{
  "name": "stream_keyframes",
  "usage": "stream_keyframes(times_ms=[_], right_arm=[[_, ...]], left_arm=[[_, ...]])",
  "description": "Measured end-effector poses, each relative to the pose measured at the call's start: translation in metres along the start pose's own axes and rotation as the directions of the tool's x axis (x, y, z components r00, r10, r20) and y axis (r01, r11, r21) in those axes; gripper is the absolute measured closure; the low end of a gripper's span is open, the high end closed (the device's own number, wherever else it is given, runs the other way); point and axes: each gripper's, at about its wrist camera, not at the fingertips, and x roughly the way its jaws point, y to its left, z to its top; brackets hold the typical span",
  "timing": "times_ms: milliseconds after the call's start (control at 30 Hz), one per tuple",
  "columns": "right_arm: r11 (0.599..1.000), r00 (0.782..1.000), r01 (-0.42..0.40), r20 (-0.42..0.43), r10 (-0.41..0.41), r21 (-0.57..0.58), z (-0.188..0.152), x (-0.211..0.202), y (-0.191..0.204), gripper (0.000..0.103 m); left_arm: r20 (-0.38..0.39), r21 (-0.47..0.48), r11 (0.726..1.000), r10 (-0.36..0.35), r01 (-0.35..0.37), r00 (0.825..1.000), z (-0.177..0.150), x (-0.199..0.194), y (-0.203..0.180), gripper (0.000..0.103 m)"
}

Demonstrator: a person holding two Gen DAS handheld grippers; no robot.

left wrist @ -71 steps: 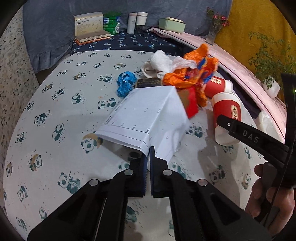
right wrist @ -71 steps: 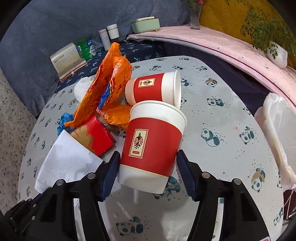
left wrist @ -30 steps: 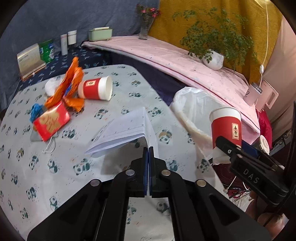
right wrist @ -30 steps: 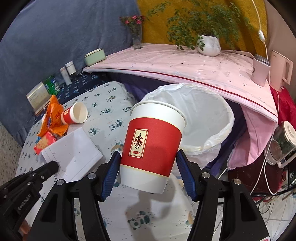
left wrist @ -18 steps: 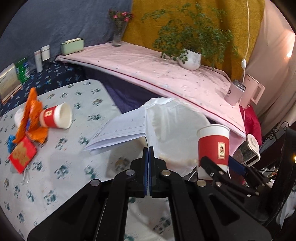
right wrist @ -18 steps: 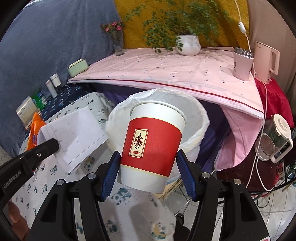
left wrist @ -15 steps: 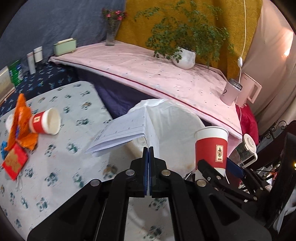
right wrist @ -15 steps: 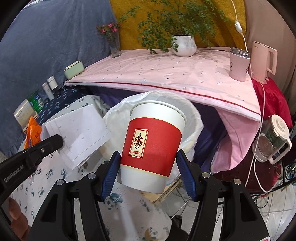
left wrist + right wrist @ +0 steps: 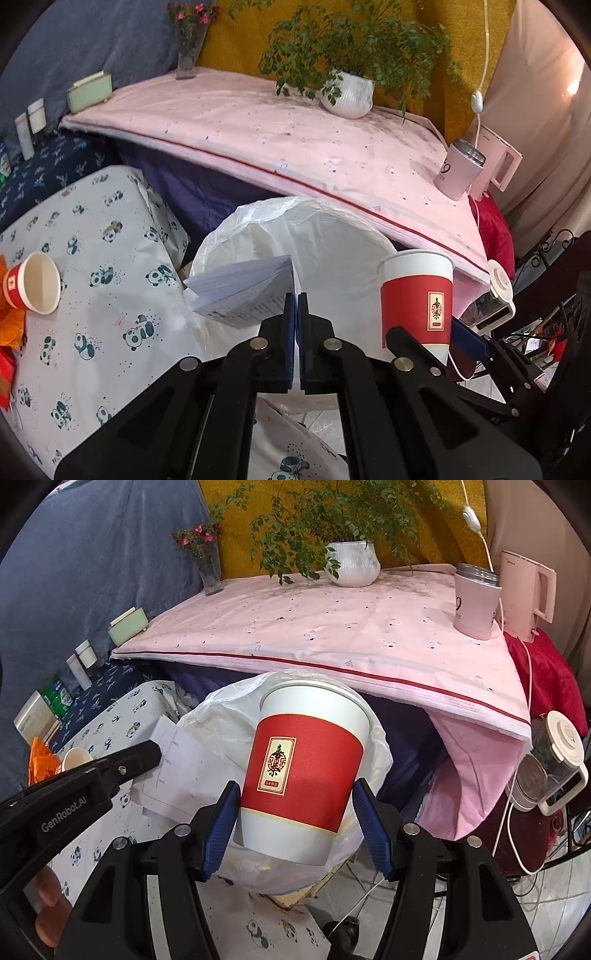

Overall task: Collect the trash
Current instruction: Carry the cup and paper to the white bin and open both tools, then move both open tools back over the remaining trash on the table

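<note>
The left gripper (image 9: 296,295), jaws pressed together, pinches the corner of a folded stack of white printed paper (image 9: 243,295), which juts out to the left above the open mouth of a bin lined with a white plastic bag (image 9: 321,236). The right gripper (image 9: 295,812) clamps a red-and-white paper cup (image 9: 306,771) by its lower body, one blue pad on each side; the cup is held upright, slightly tilted, also in front of the lined bin, which stands between the panda-print tablecloth (image 9: 92,295) and a shelf draped in pink cloth (image 9: 295,129). Left on the tablecloth are a second red paper cup (image 9: 33,288) lying on its side with its mouth towards the camera, and beside it a crumpled orange wrapper (image 9: 9,325). On the pink cloth stand a white potted plant (image 9: 352,566), a glass vase of flowers (image 9: 208,566), a pink tumbler (image 9: 474,605) and a pink kettle (image 9: 524,594).
</note>
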Motion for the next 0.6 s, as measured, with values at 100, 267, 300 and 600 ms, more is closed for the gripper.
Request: stream_keyframes(times_ms=[100,267,300,600], right_arm=[[1.0,1.0,-0.005,-0.006,0.005,-0.009,0.004,0.008,0.004,0.041],[1.0,1.0,-0.012,-0.011,0.012,-0.012,0.009,0.017,0.011,0.034],[1.0,1.0,-0.014,-0.008,0.014,-0.011,0.009,0.017,0.012,0.033],[0.999,1.0,-0.027,0.003,0.027,-0.02,0.004,0.002,0.029,0.028]], left_arm=[[0.001,-0.027,1.0,0.001,-0.001,1.0,0.002,0.001,0.011,0.095],[0.033,-0.041,0.998,0.056,-0.054,0.998,0.001,-0.007,0.026,0.062],[0.037,-0.044,0.997,0.068,-0.066,0.997,-0.001,-0.009,0.029,0.062],[0.033,-0.11,0.984,0.144,-0.14,0.989,-0.02,-0.026,0.057,0.052]])
